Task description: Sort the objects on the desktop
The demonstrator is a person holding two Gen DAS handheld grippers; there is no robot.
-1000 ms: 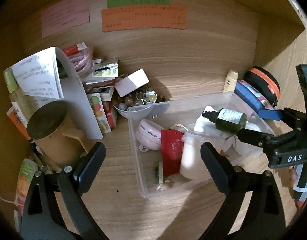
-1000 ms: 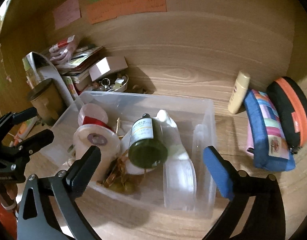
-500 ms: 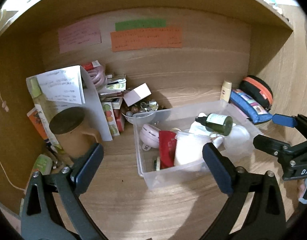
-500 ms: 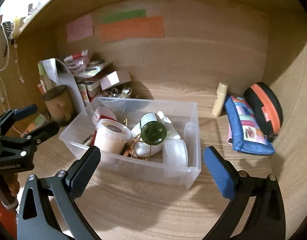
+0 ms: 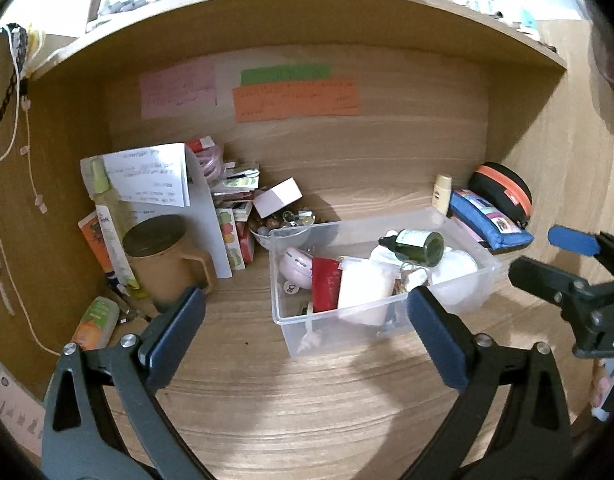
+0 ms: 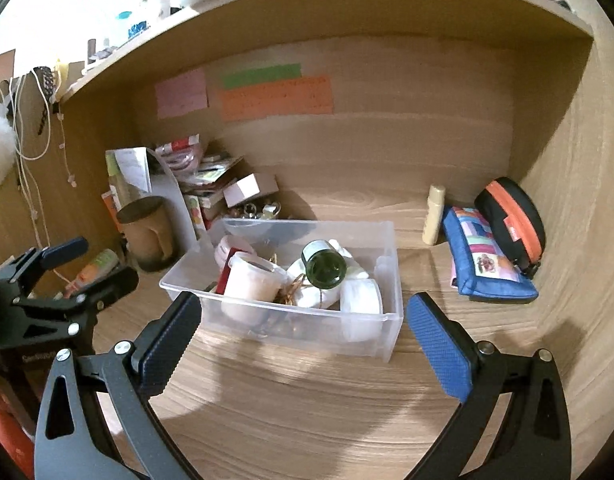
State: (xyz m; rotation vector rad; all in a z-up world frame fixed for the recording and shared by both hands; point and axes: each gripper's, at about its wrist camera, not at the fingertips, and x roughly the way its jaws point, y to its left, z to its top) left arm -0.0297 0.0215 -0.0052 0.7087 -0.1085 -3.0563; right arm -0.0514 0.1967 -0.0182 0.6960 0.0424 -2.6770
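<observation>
A clear plastic bin (image 5: 463, 220) (image 6: 291, 322) stands mid-desk, holding a dark green dropper bottle (image 5: 417, 245) (image 6: 324, 267) lying on top, a white tub (image 6: 253, 282), a red packet (image 5: 325, 284) and a pink round case (image 5: 295, 262). My left gripper (image 5: 307, 332) is open and empty, held back from the bin's near left. My right gripper (image 6: 303, 340) is open and empty, in front of the bin; it also shows in the left wrist view (image 5: 563, 256).
A brown mug (image 5: 163, 256), papers and small boxes (image 5: 235, 216) crowd the back left. A small bowl of beads (image 5: 285, 226) sits behind the bin. A cream tube (image 6: 435, 214), blue pouch (image 6: 489, 266) and black-orange case (image 6: 511, 220) lie at the right wall.
Both grippers have pulled back and up from the bin, so the whole alcove and the shelf above now show. The bottle stays in the bin.
</observation>
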